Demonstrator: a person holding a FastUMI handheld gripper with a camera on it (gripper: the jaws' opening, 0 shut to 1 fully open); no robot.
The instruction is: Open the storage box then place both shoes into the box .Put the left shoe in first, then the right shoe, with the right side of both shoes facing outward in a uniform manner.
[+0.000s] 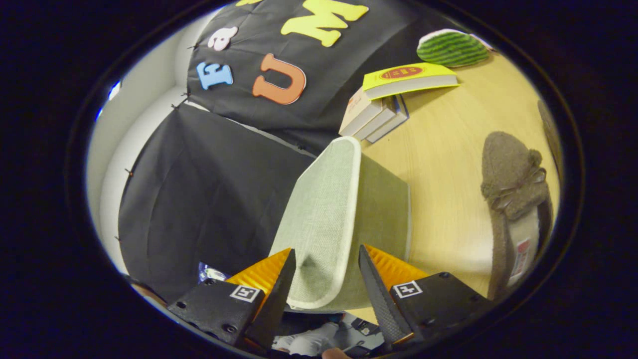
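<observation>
Straddling the box lid [326, 219], the hand-held gripper [326, 271] stands open above a wooden table [448, 164].

gripper [326, 271] fingers standing apart either side of the storage box lid [324, 219], whether pressing it unclear | lid's edge lying between the fingers, box body [386, 209] just beyond | brown shoe [516, 199] lying off to the right on the table [448, 149] | stacked books [384, 107] sitting well beyond
</observation>
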